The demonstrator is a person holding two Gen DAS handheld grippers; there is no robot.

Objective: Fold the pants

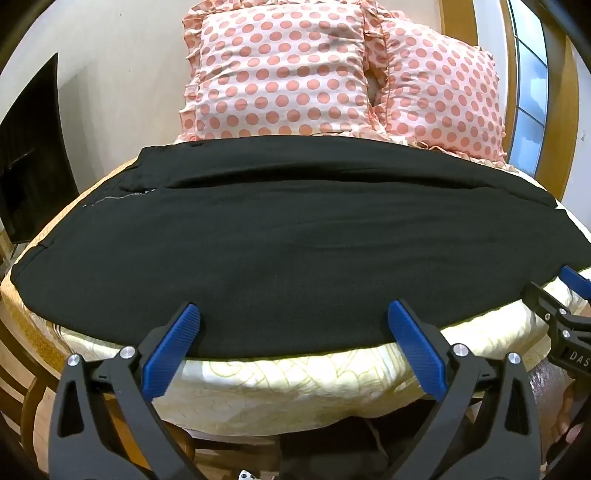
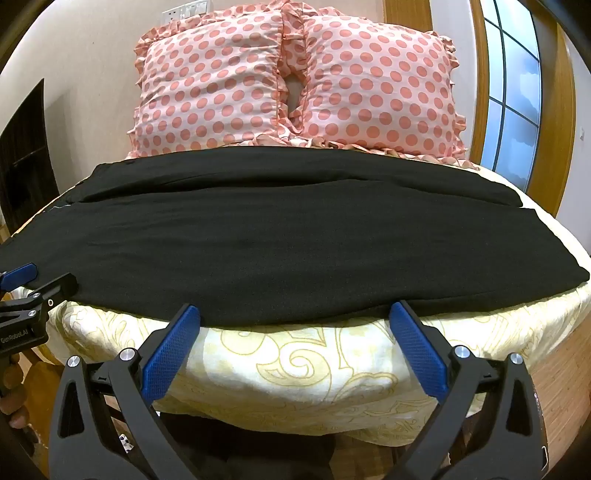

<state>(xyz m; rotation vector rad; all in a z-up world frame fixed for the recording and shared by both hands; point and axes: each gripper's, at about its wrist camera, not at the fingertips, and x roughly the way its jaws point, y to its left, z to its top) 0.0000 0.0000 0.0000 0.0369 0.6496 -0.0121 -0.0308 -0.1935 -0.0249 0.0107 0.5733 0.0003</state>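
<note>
This is a bedroom in a home. A bed with a cream sheet printed in yellow scrolls [image 2: 295,365] fills the view, and two frilled pink pillows with coral polka dots [image 2: 295,77] lean against a plain pale wall [image 1: 122,66] at its head. A wood-framed window with glass panes [image 2: 513,92] stands to the right, and a white wall switch plate [image 2: 186,10] sits above the pillows.
</note>
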